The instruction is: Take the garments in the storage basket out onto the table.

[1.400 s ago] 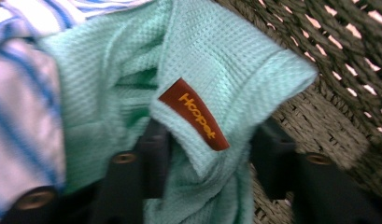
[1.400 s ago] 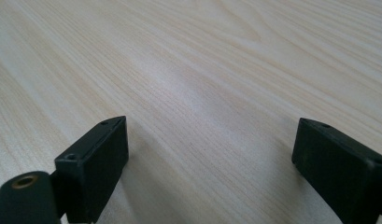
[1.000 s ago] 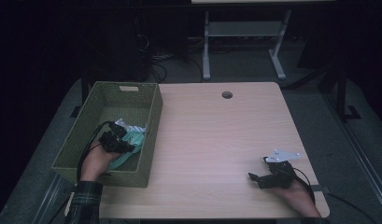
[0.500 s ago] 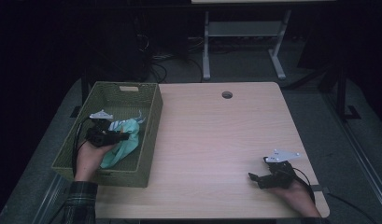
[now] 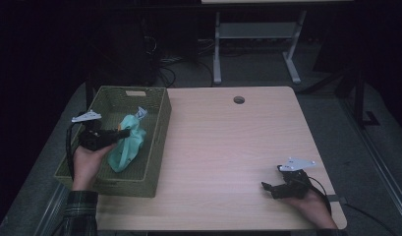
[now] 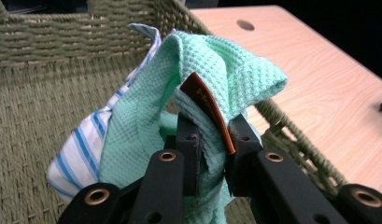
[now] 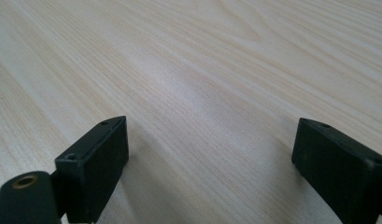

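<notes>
The left gripper (image 6: 212,154) is clamping the green cloth (image 5: 127,142) over the woven basket (image 5: 154,147), a striped cloth (image 6: 81,149) hanging alongside (a brown tag caught at the pads). The right gripper (image 5: 268,188) is resting on the table (image 5: 228,147), jaws spread wide and holding nothing.

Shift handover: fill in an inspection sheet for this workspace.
Surface: light wood table, round hole near far edge.
Job's things: mint cloth lifted above the woven basket; a brown tag shows on it.
Clutter: striped cloth beside the mint one.
Grippers: left gripper shut on the mint cloth; right gripper open, low over bare wood.
Cables: one trails from each gripper; more on the floor.
Surroundings: dark room, white frame legs behind.
</notes>
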Available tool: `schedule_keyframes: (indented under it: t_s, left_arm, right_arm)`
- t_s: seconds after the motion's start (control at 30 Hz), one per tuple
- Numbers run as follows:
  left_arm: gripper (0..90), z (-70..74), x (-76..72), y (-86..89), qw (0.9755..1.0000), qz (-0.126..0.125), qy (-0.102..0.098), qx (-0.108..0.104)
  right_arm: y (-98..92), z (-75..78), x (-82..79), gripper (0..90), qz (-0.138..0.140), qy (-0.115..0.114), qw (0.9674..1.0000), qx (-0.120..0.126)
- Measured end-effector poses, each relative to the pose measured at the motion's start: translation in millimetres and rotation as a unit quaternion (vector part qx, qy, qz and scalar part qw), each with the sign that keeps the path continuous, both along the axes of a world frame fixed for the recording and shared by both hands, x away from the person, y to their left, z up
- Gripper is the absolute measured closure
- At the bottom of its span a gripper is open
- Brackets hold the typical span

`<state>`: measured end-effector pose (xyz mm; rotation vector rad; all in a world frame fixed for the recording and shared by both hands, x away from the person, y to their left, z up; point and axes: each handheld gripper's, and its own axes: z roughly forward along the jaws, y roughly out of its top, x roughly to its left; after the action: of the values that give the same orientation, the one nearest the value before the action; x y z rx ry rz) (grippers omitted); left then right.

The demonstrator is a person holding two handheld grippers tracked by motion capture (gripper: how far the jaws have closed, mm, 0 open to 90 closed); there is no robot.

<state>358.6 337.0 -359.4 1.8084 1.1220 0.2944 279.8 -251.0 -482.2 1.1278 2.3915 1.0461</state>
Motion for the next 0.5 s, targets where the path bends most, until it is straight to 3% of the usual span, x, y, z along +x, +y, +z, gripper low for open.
schedule_keyframes:
  t_s: [0.5]
  left_arm:
    - [77.9,29.3,-3.8,1.1,0.9986,-0.015,-0.036,-0.035]
  right_arm:
    - [-0.1,0.0,-0.1,10.9,-0.001,0.000,1.0000,0.000]
